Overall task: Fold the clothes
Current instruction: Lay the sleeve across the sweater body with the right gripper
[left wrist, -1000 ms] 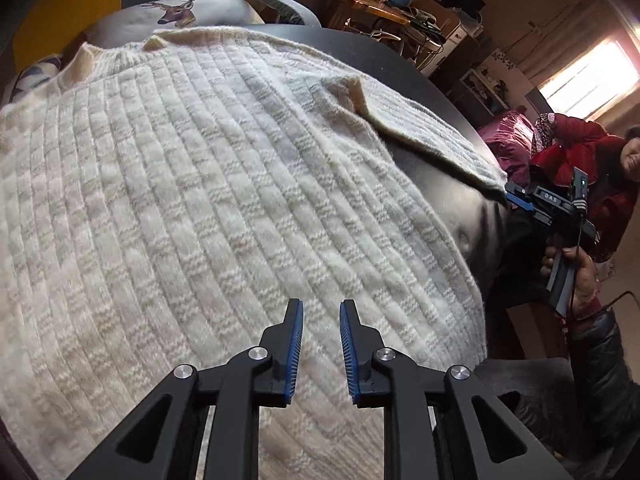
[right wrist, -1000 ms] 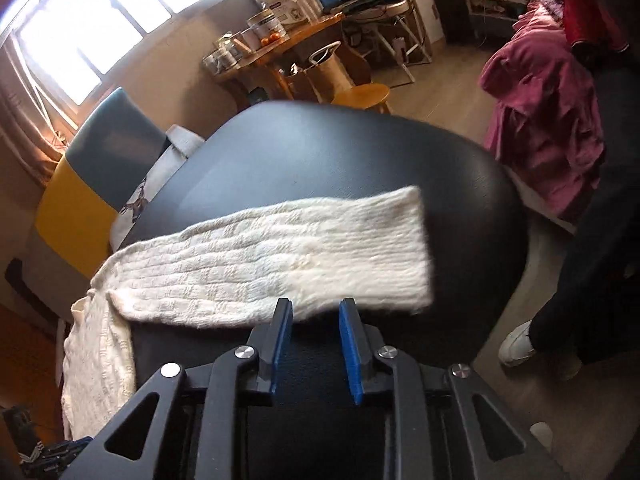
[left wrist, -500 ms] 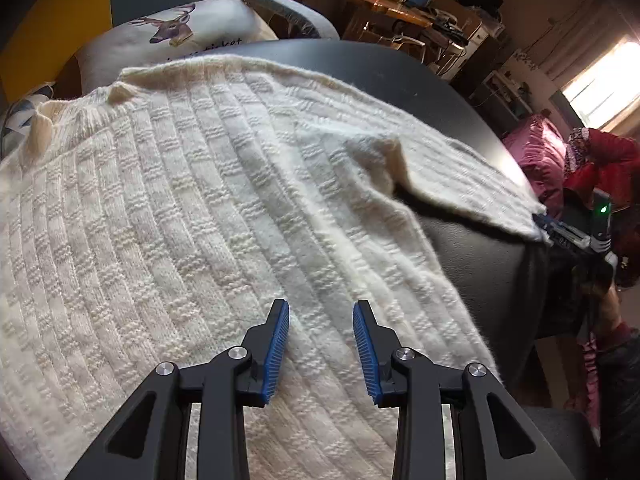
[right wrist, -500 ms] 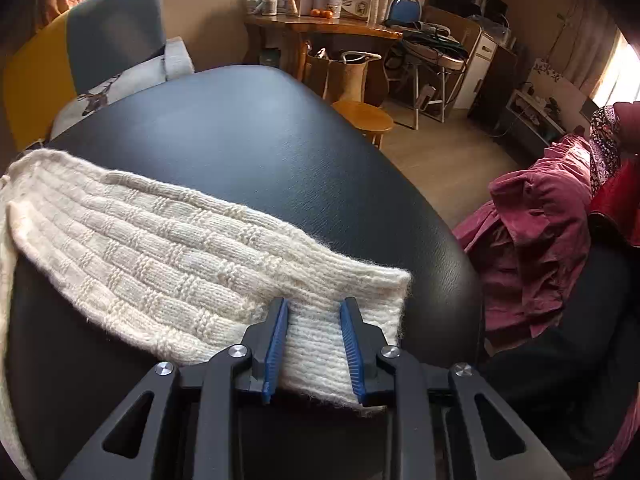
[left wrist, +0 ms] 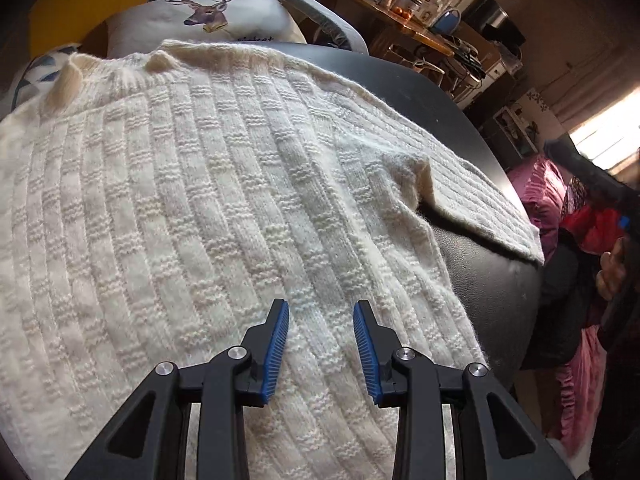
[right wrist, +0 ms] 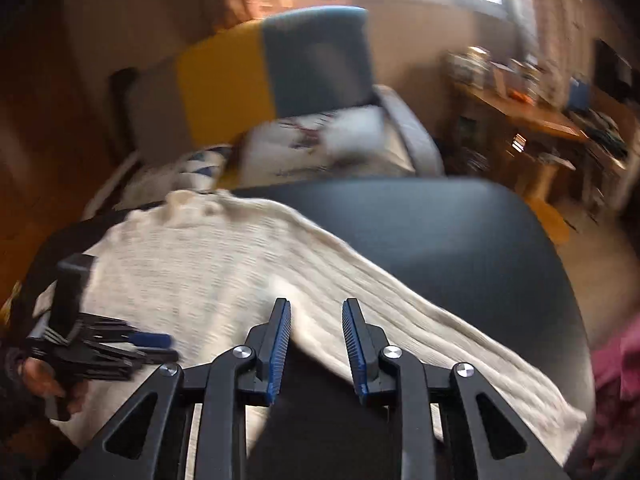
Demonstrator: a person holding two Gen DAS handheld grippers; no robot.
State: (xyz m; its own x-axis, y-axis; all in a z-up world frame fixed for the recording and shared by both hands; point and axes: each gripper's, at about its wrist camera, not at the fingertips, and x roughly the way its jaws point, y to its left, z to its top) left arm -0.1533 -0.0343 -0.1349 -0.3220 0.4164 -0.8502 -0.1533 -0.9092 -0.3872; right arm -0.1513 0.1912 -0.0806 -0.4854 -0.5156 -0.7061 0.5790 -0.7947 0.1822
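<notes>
Right gripper swung left off sleeve, parted, empty; left gripper wider, empty, over sweater. No legible writing.

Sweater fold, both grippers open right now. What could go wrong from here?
1. The sleeve cuff lies at the dark table edge, so it may slide off.
2. The left gripper sits over the flat sweater body, away from any hem, and may pinch both layers.
3. The right wrist view is blurred; the right gripper could misgrab.
</notes>
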